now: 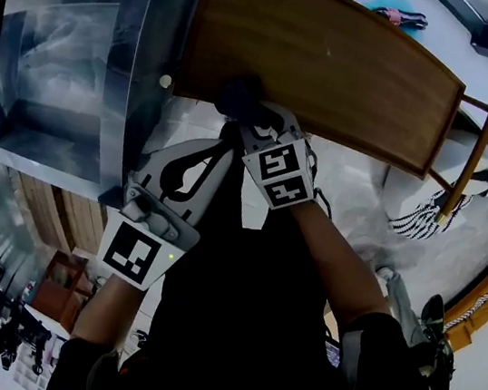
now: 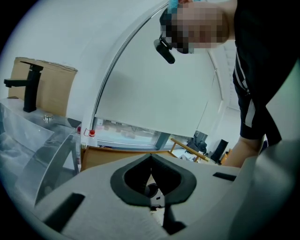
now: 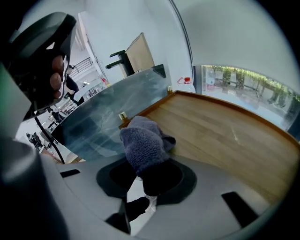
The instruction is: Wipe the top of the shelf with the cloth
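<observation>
One cloth (image 3: 143,140), grey and fuzzy, pinched in the right gripper (image 3: 150,180) fingers, resting on the wooden shelf (image 3: 220,131) top, at the corner by the glass (image 3: 101,124). Left gripper (image 2: 152,183) fingers pressed together, just off the shelf.

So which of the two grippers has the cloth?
The right gripper: its jaws are shut on the dark cloth against the wooden shelf top. The left gripper is shut and empty.

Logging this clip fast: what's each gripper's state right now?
Left gripper: closed, nothing between its jaws.
Right gripper: closed on the cloth, which lies on the wooden shelf top.
</observation>
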Available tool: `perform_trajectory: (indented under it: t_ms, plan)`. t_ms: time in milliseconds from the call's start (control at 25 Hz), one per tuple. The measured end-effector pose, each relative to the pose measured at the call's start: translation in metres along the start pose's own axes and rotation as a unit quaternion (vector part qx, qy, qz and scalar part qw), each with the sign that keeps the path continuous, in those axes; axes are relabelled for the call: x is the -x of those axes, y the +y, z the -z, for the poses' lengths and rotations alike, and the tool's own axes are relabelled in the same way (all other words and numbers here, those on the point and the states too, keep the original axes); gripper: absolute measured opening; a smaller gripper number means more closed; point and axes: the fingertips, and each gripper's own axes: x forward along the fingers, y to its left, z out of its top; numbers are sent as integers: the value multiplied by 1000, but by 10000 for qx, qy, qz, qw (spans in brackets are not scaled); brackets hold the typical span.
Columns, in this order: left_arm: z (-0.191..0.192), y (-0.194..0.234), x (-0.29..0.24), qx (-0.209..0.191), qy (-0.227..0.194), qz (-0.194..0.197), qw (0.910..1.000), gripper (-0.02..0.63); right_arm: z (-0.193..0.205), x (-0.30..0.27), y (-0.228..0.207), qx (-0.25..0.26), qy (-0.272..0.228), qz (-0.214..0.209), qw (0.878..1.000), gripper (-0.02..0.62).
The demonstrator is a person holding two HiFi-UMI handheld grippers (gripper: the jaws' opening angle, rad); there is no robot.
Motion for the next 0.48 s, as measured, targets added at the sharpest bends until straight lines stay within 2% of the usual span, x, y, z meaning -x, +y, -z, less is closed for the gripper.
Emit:
perform_trajectory:
  t_ms: [480]
  plan:
    - [-11, -48, -64, -319, 227, 459, 9982, 18, 51, 60, -73, -660, -45, 522, 9964, 101]
